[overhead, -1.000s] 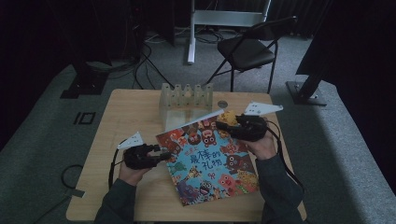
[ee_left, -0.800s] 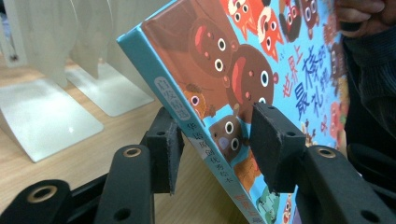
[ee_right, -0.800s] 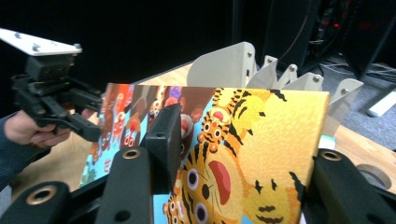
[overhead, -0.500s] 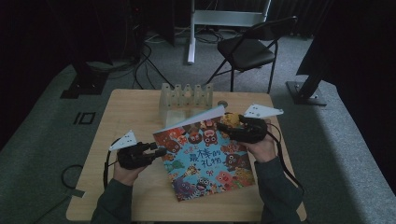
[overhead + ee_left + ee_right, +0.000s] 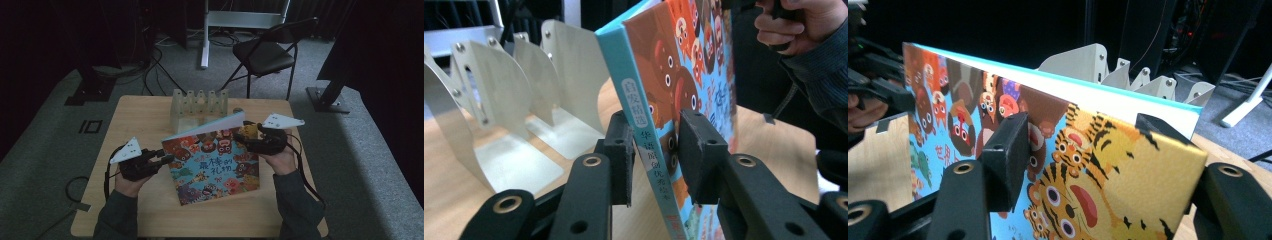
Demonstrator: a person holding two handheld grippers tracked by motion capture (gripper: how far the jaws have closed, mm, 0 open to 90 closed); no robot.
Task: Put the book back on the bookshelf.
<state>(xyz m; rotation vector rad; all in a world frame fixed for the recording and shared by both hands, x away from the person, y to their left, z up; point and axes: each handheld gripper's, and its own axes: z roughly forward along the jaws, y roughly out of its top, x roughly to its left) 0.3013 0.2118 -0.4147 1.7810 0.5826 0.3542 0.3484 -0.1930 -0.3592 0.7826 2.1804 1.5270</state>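
Picture book (image 5: 212,160) tilted up off the bench (image 5: 140,115), spine clamped by left claw (image 5: 162,161), just closing. Right claw (image 5: 245,136) just opened, book corner loose between jaws.

Book (image 5: 212,162): light-blue cover and spine, busy cartoon animals in orange, brown, red and purple, big round white eyes; a yellow-and-black striped tiger at one corner, white page edges. Rack of dividers (image 5: 199,104): plain cream-beige with silver rivets. Table (image 5: 135,112): pale wood grain. Gripper jaws matte black with brass-coloured eyelets. Sleeves dark grey-green. Chair (image 5: 270,50) black.
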